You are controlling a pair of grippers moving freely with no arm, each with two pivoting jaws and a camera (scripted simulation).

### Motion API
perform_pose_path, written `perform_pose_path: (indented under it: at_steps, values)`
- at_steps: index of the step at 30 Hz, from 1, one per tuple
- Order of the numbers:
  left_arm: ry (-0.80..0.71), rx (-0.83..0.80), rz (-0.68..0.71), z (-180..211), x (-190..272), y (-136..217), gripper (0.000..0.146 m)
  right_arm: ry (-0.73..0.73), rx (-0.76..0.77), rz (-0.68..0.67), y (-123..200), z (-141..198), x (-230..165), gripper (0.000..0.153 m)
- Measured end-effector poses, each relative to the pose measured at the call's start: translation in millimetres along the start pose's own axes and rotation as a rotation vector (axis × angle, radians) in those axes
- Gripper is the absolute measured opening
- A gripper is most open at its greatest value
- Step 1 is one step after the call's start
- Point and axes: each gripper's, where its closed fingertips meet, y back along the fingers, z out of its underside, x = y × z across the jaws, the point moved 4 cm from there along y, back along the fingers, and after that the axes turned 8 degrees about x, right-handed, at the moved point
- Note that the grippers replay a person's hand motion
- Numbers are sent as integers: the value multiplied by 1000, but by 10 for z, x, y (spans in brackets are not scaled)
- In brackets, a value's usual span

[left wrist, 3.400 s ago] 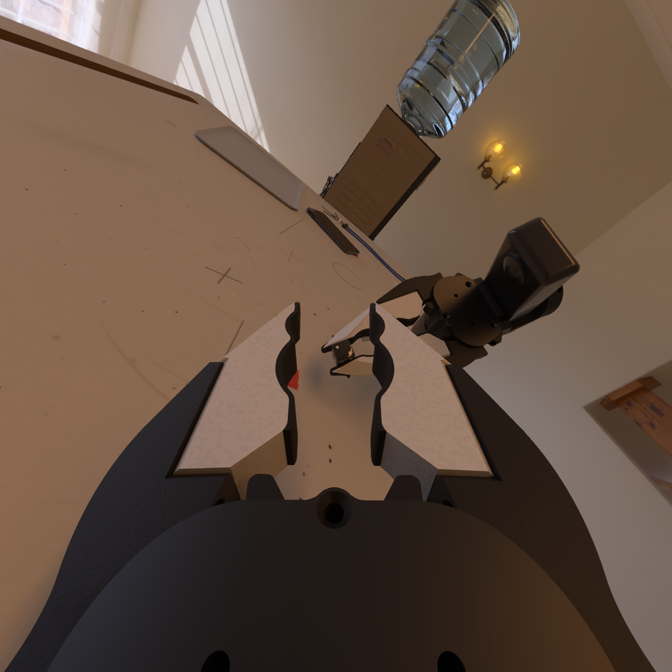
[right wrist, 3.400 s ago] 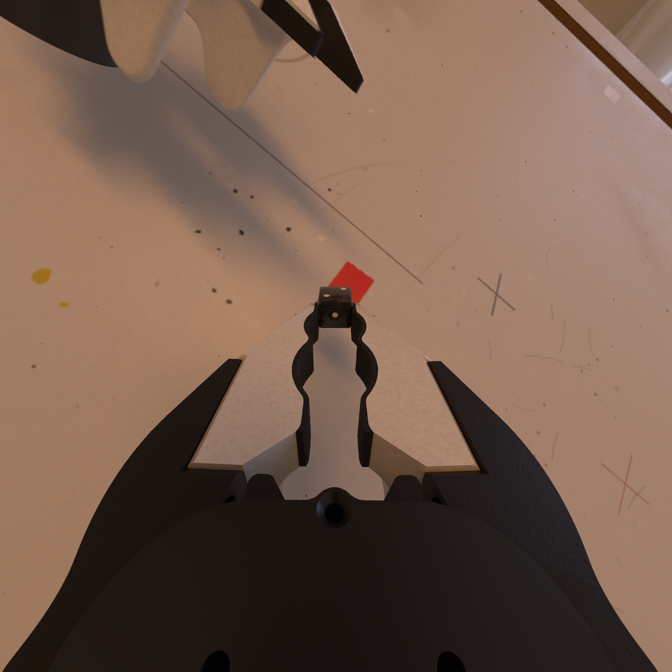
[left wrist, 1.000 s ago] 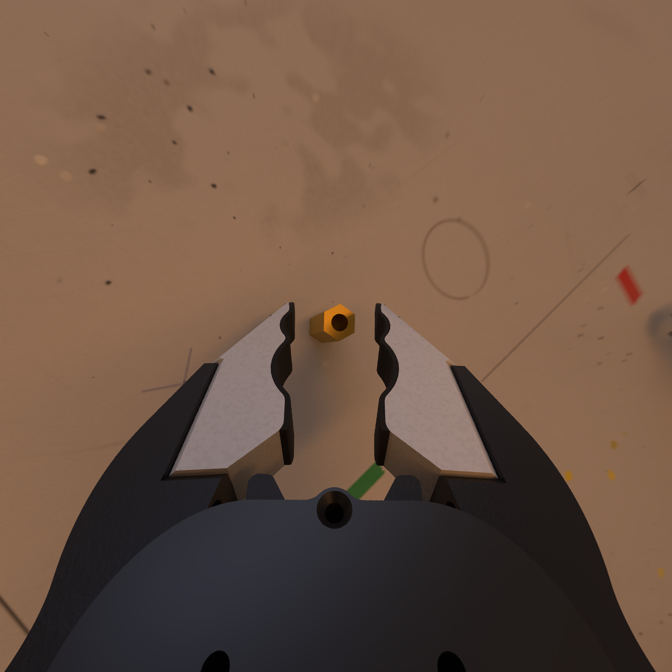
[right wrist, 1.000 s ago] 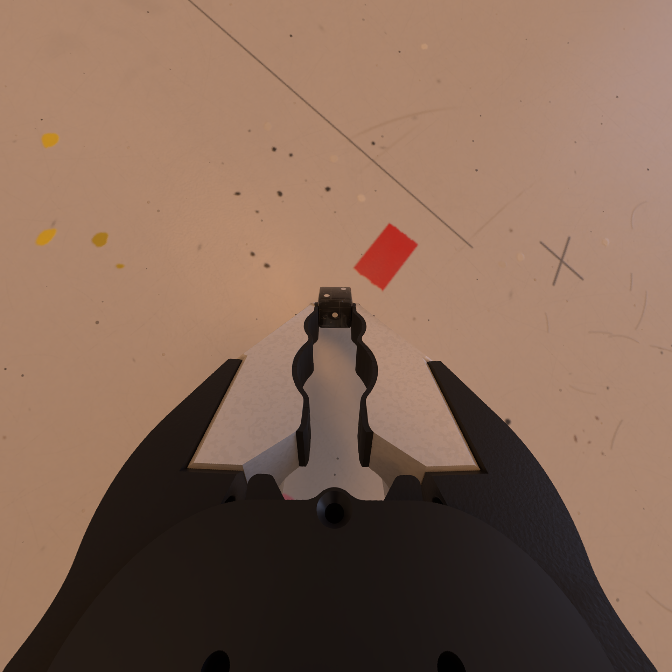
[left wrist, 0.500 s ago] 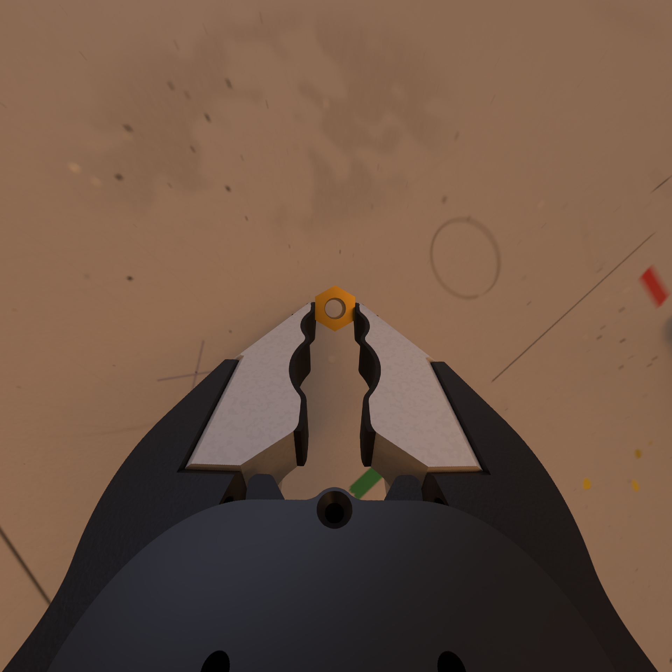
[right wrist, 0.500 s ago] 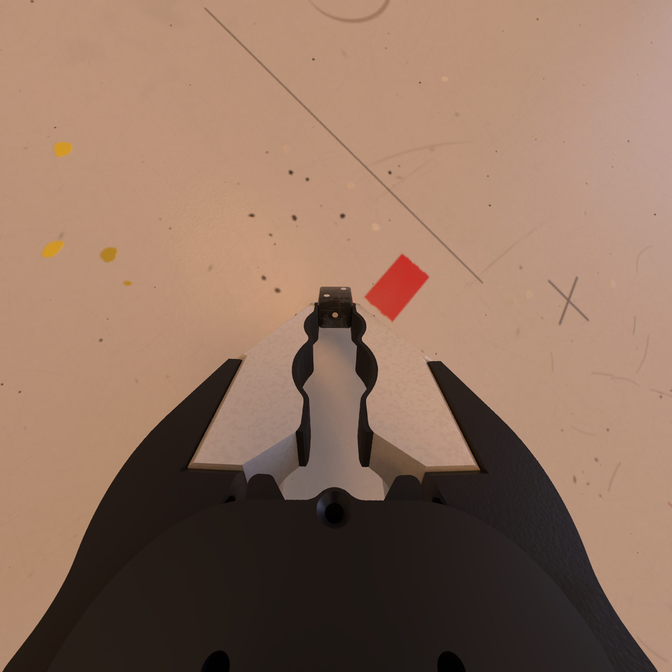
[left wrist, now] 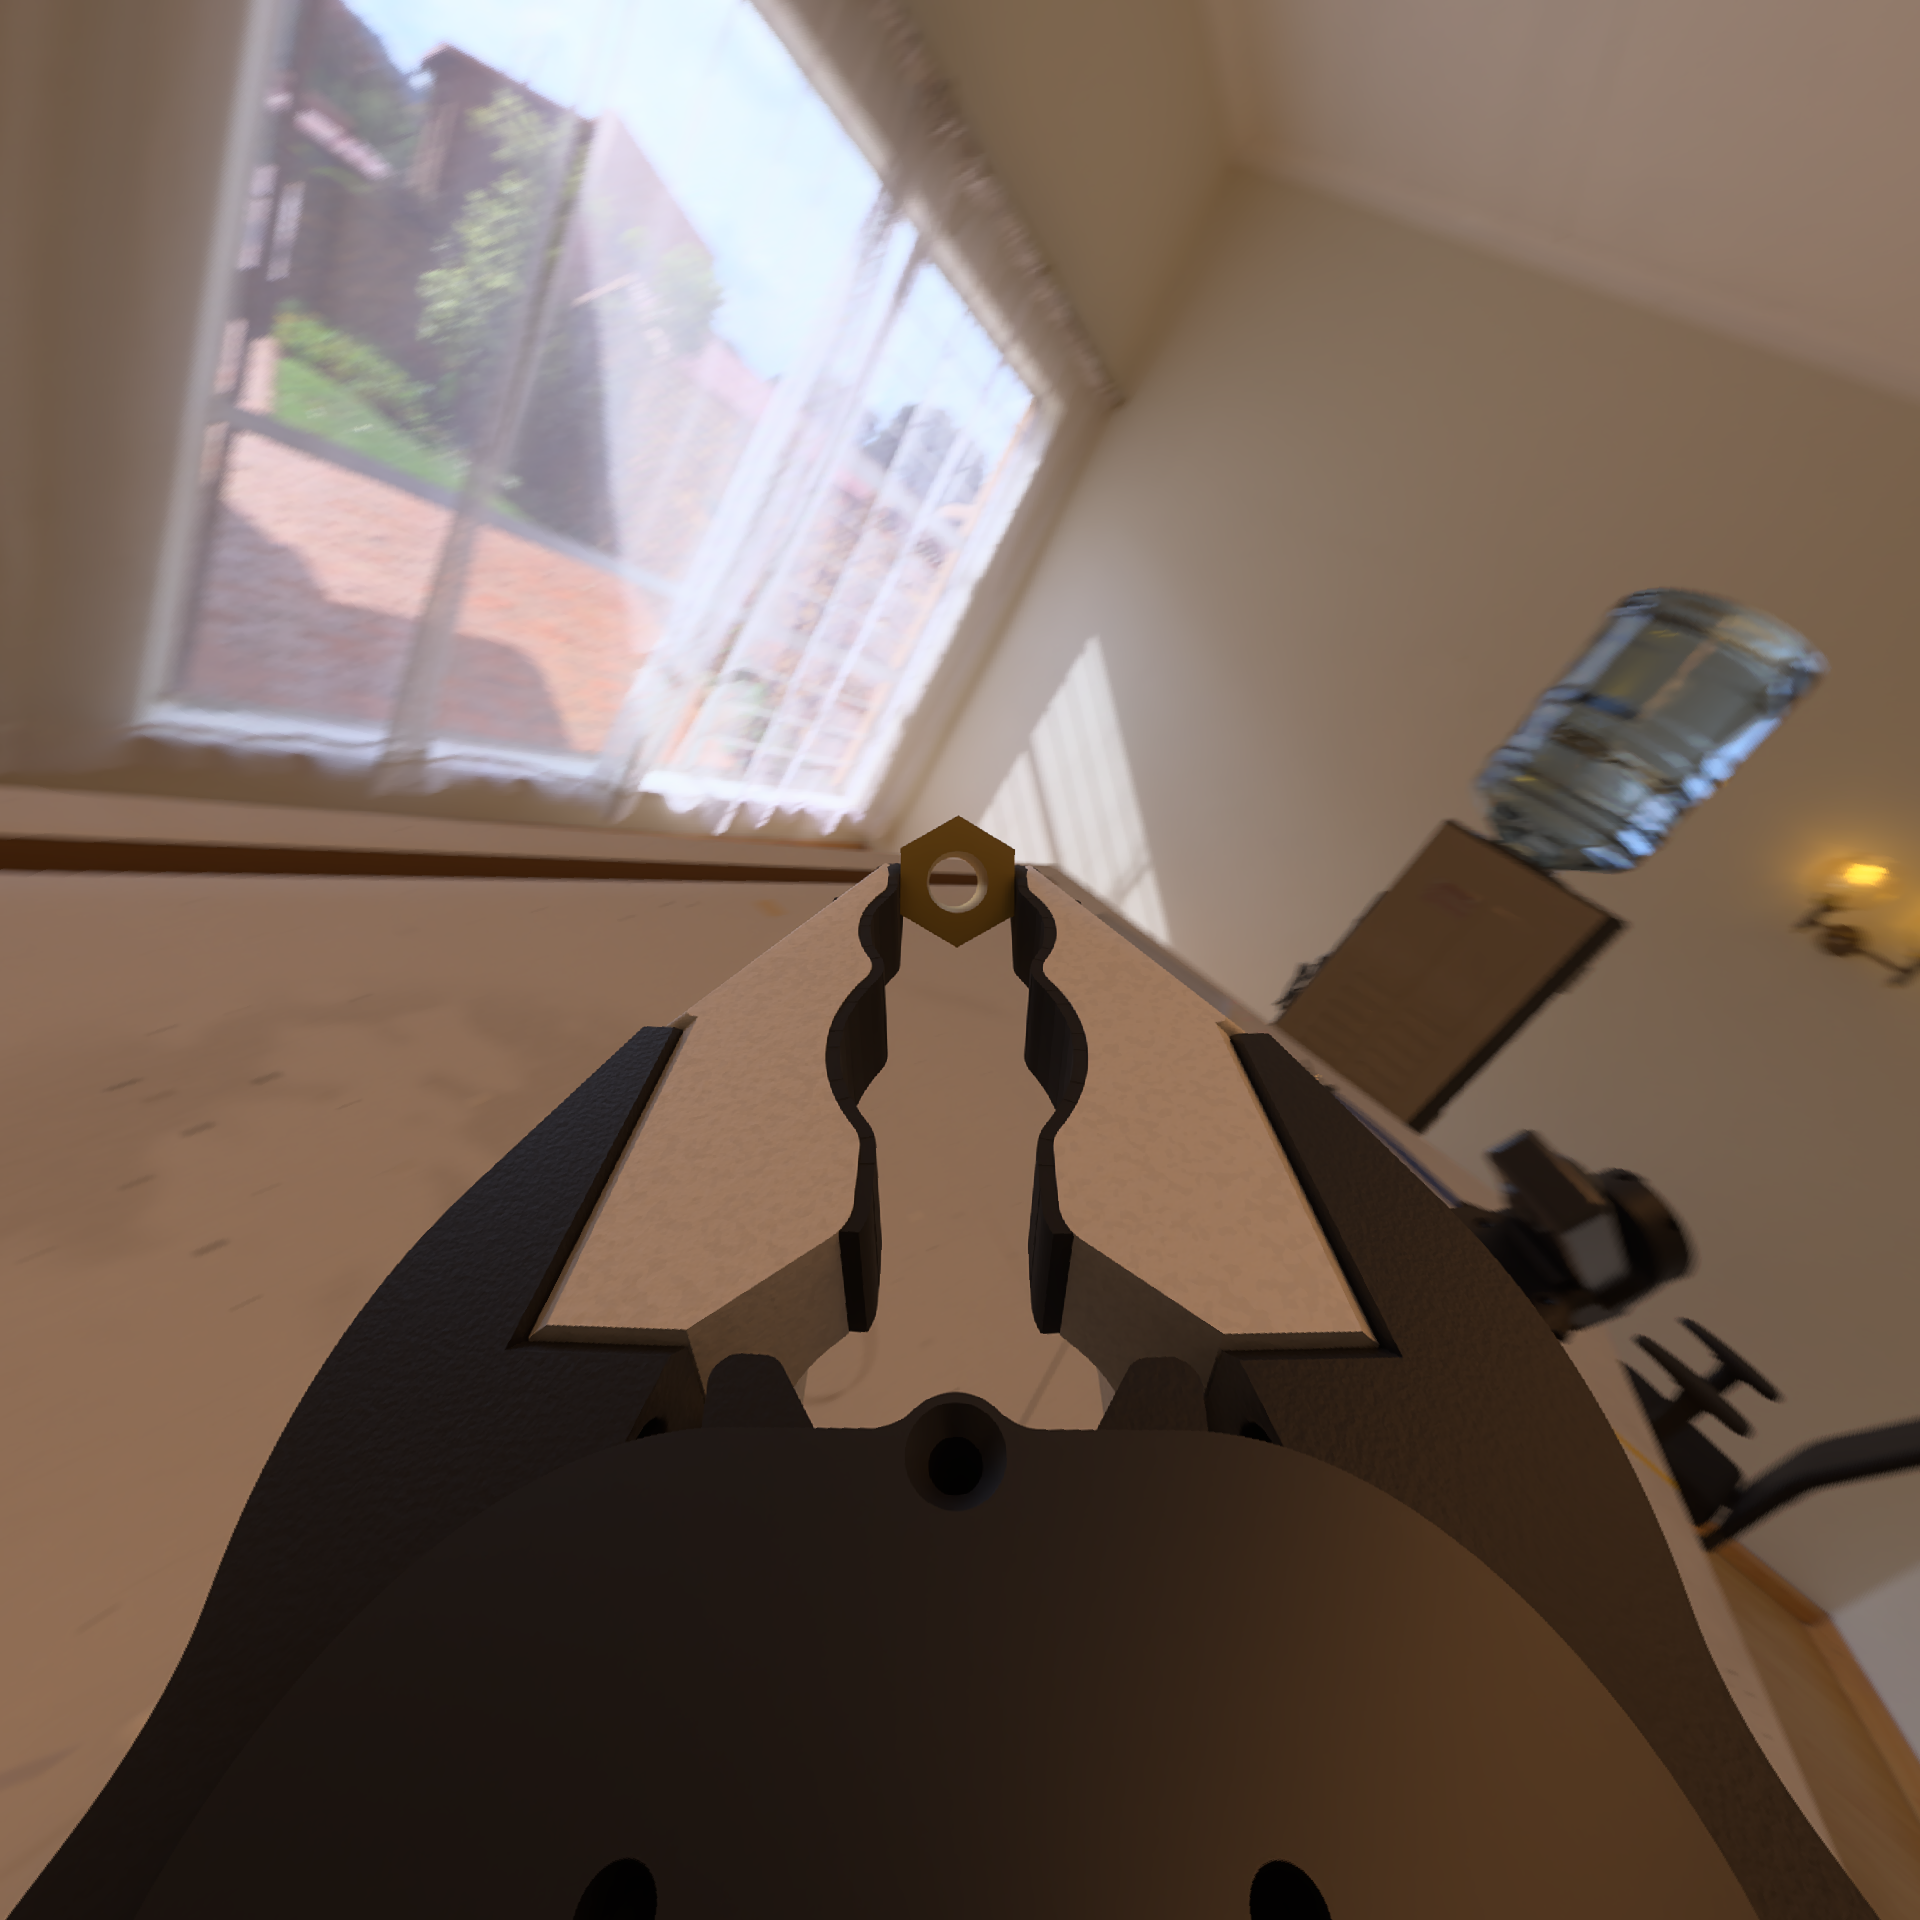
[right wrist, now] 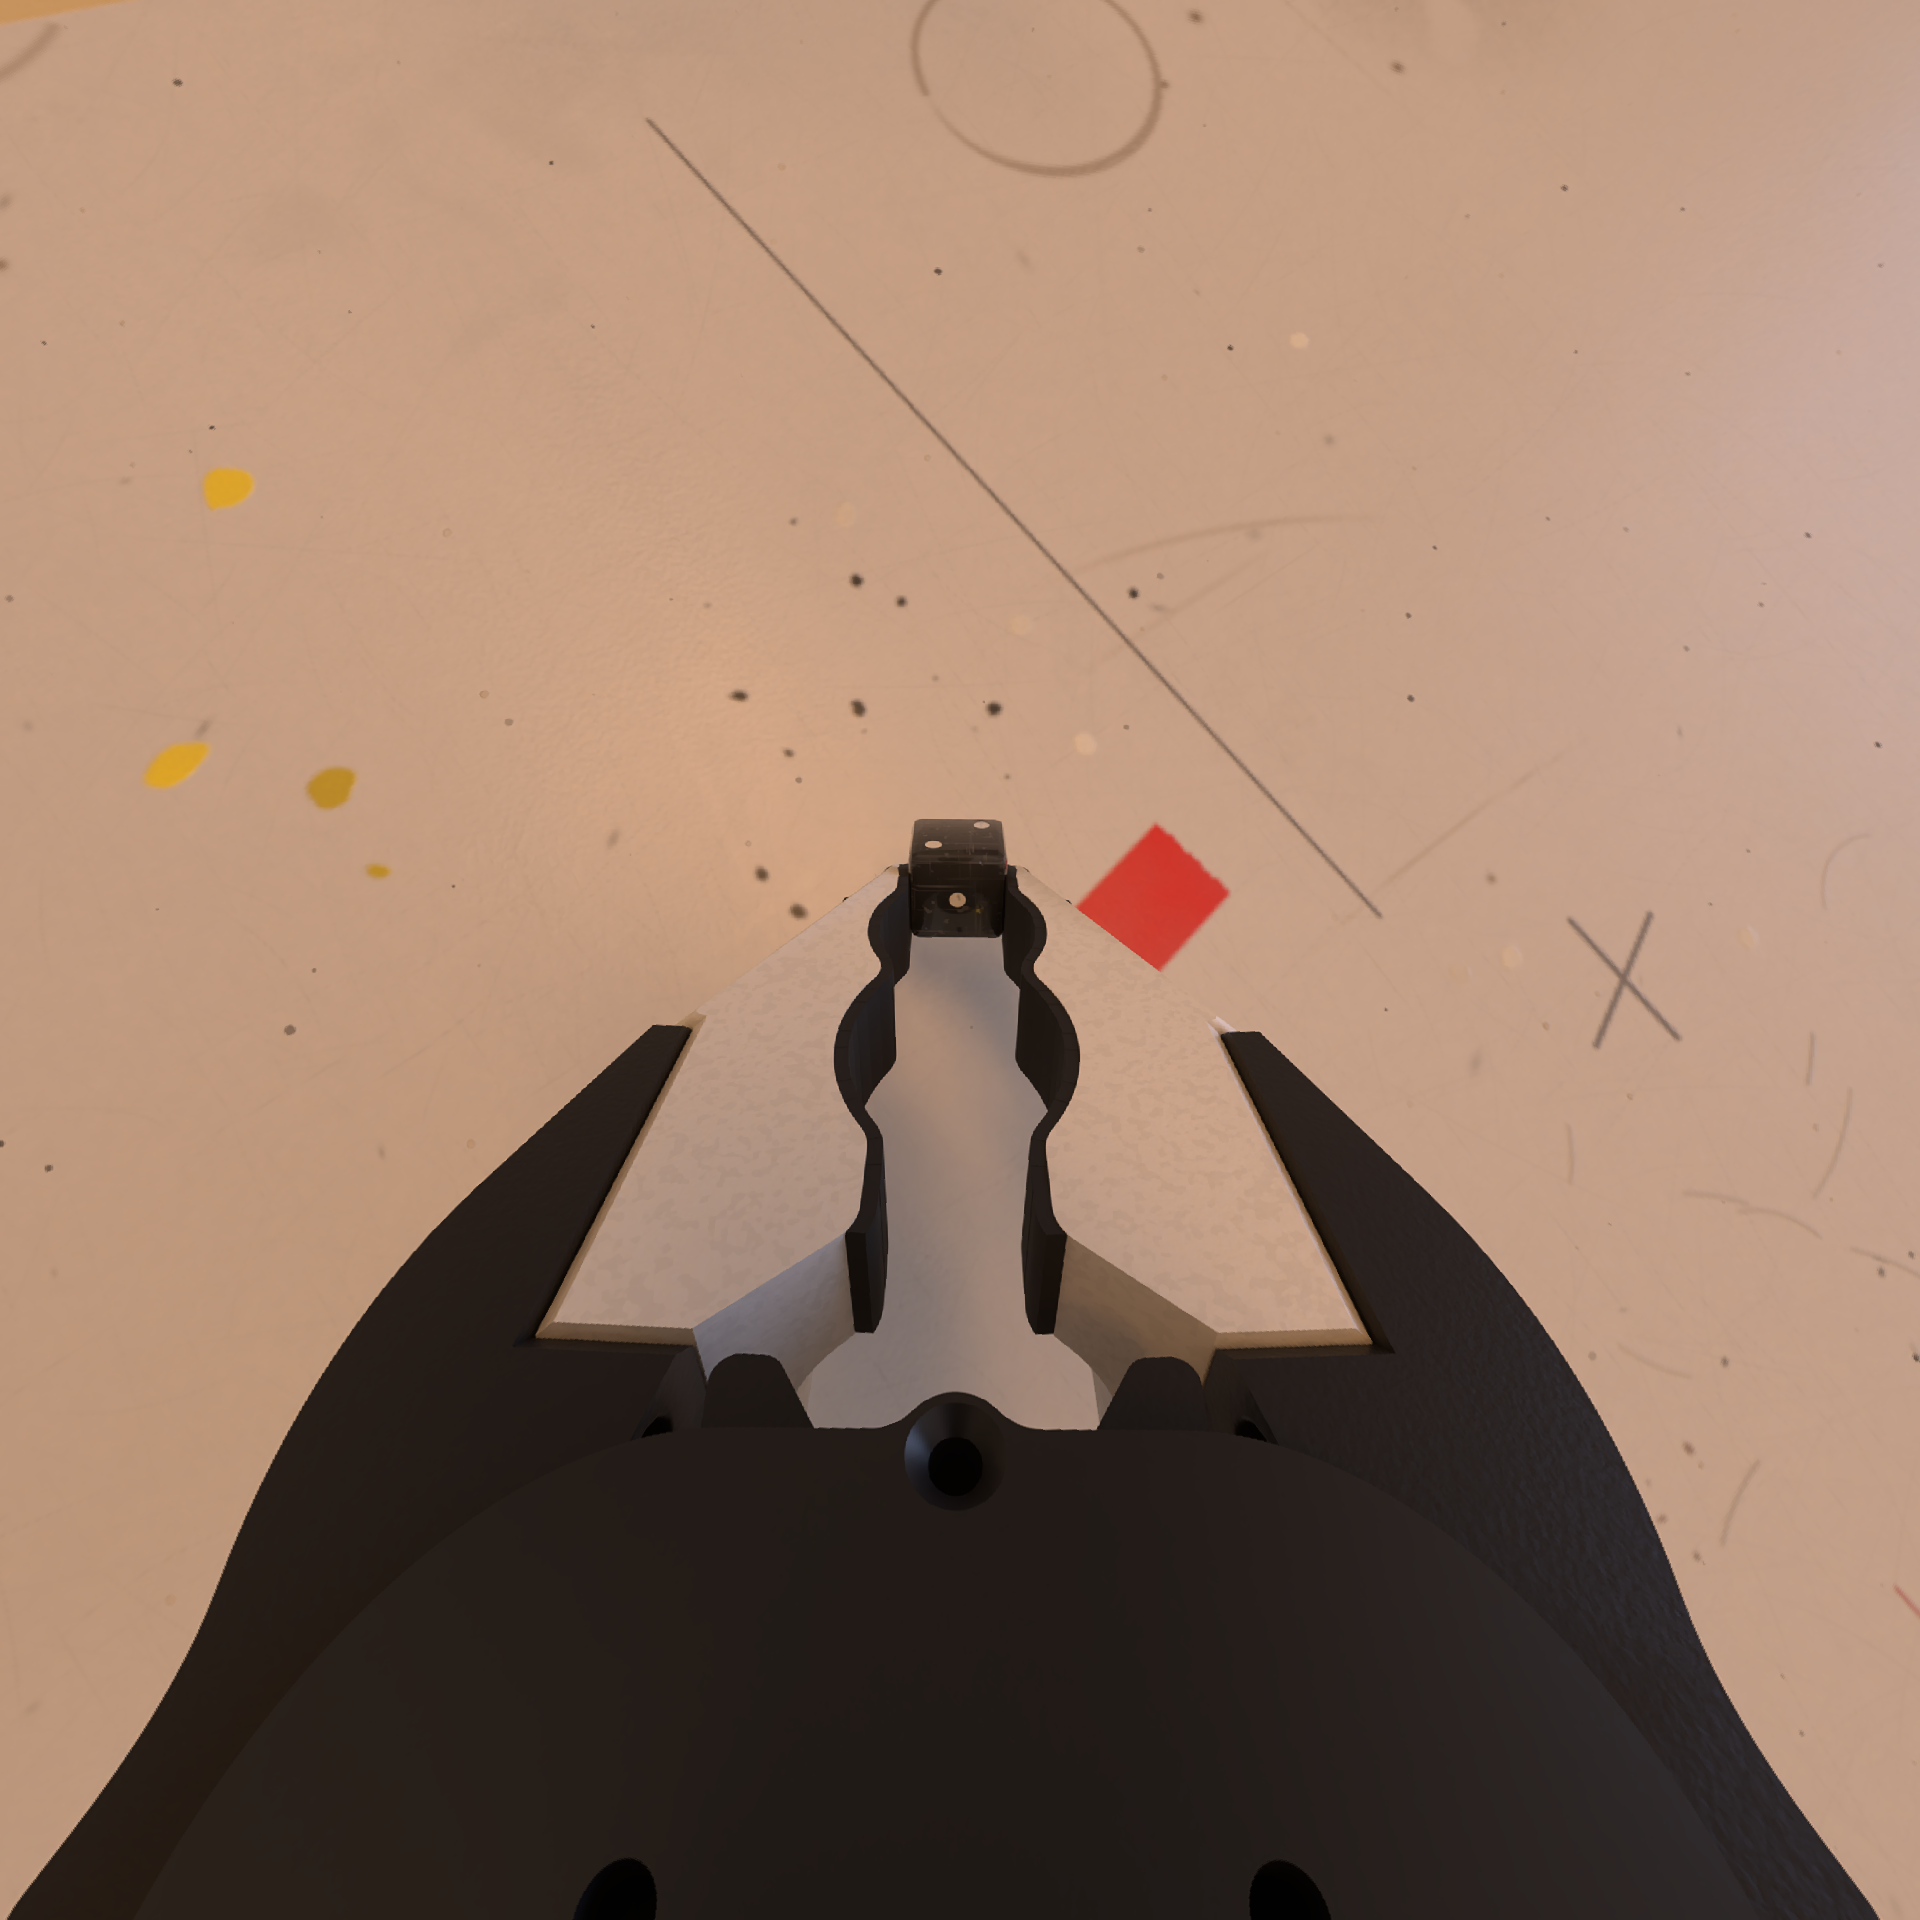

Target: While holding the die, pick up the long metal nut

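In the left wrist view my left gripper [left wrist: 956,894] is shut on the long metal nut [left wrist: 956,881], a brass-coloured hexagon seen end-on with its bore facing me. It is held at the fingertips, lifted above the beige table [left wrist: 260,1091], and the view tilts up toward the room. In the right wrist view my right gripper [right wrist: 956,883] is shut on a small dark translucent die [right wrist: 957,878] with white pips, held at the fingertips above the table. The right gripper also shows in the left wrist view [left wrist: 1579,1247] at the right, dark and blurred.
A red tape patch [right wrist: 1153,896], yellow paint spots [right wrist: 227,486], a pencilled line, circle and cross mark the table under the die. A window [left wrist: 520,416], a dark board [left wrist: 1444,987], a water bottle [left wrist: 1652,727] and a wall lamp [left wrist: 1860,878] lie beyond the table's far edge.
My left gripper closed on the nut, lifted it off the table and tilted up from looking down to facing the window. The right gripper drifted slightly, still holding the die.
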Motion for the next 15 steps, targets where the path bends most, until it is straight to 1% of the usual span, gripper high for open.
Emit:
perform_pose_path:
  at_steps: [2, 4, 6, 8, 11, 13, 15]
  values:
    - [26, 43, 95, 101, 304, -115, 20, 0, -7, -9, -30, -4, -4, 16]
    - [82, 78, 183, 310, 616, -240, 20, -13, -5, -28, -58, -14, -4, 16]
    - [152, 97, 270, 615, 904, -354, 20, -47, 8, -55, -68, -31, -13, 16]
    - [250, 77, 346, 989, 1151, -454, 20, -85, 22, -76, -61, -50, -29, 16]
    - [375, 3, 390, 1492, 1408, -558, 20, -129, 35, -104, -63, -60, -58, 16]
    - [383, -69, 412, 1729, 1525, -606, 20, -140, 39, -117, -70, -64, -87, 16]
    - [281, -132, 416, 1867, 1575, -635, 20, -145, 45, -126, -73, -78, -116, 16]
